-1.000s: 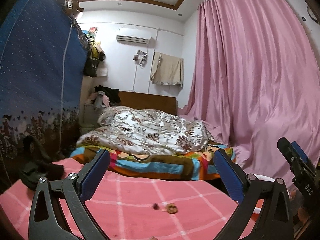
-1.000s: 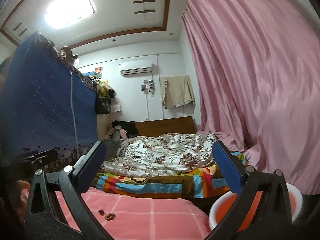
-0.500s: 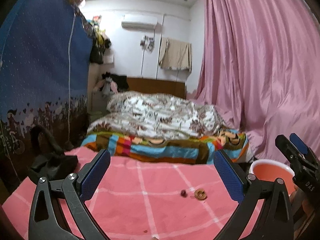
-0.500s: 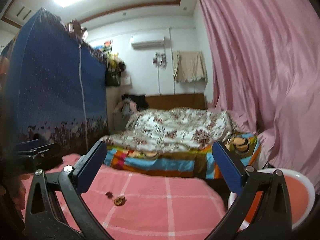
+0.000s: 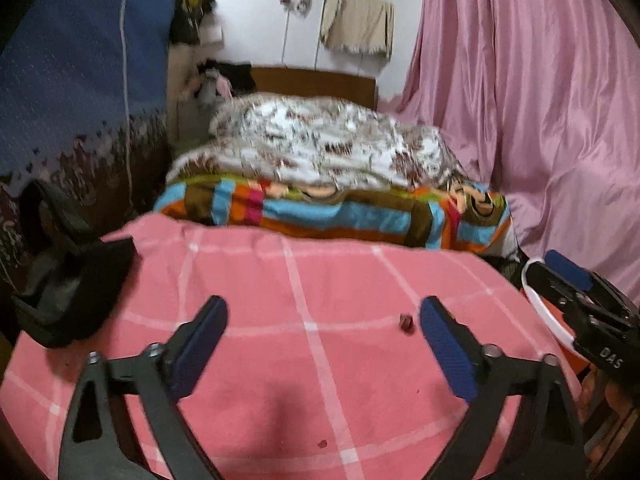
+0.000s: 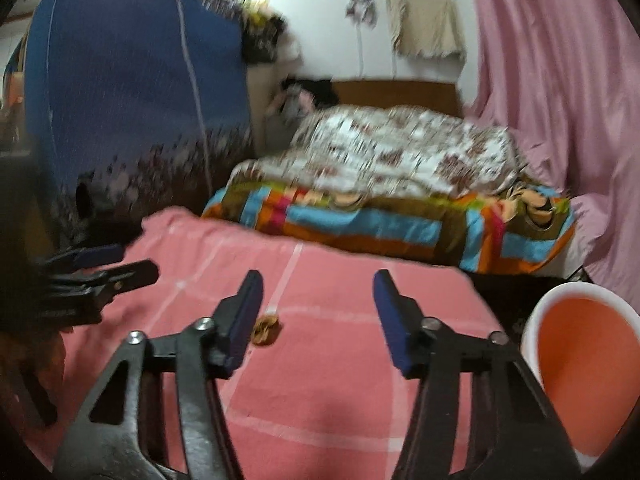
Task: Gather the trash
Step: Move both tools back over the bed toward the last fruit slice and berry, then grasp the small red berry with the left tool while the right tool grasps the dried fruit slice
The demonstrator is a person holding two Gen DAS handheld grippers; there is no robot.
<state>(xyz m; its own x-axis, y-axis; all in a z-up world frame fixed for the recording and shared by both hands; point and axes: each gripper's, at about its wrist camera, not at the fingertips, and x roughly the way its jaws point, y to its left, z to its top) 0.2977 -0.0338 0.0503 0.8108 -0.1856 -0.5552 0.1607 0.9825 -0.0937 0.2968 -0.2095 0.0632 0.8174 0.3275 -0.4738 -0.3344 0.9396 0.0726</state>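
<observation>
A small dark red scrap [image 5: 406, 320] lies on the pink checked cloth [image 5: 280, 280], just inside the right finger of my left gripper [image 5: 324, 320]. That gripper's jaws are closing with nothing pressed between them. A brown crumpled scrap [image 6: 266, 330] lies on the cloth close to the left finger of my right gripper [image 6: 318, 308]. Its jaws are closing too, and the pads touch nothing. A tiny red speck [image 5: 322, 444] sits nearer the cloth's front. Each gripper shows at the edge of the other's view, the right gripper [image 5: 568, 284] and the left gripper [image 6: 92, 268].
An orange bin with a white rim [image 6: 576, 372] stands off the cloth's right edge. A black bag [image 5: 68, 292] rests at the far left. Behind are a bed with striped bedding [image 5: 332, 208], a blue wardrobe cover [image 5: 80, 80] and pink curtains [image 5: 520, 100].
Both views have tipped down and moved in toward the pink cloth. Both grippers' jaws have narrowed, the right more than the left. The scraps now lie close to the fingertips.
</observation>
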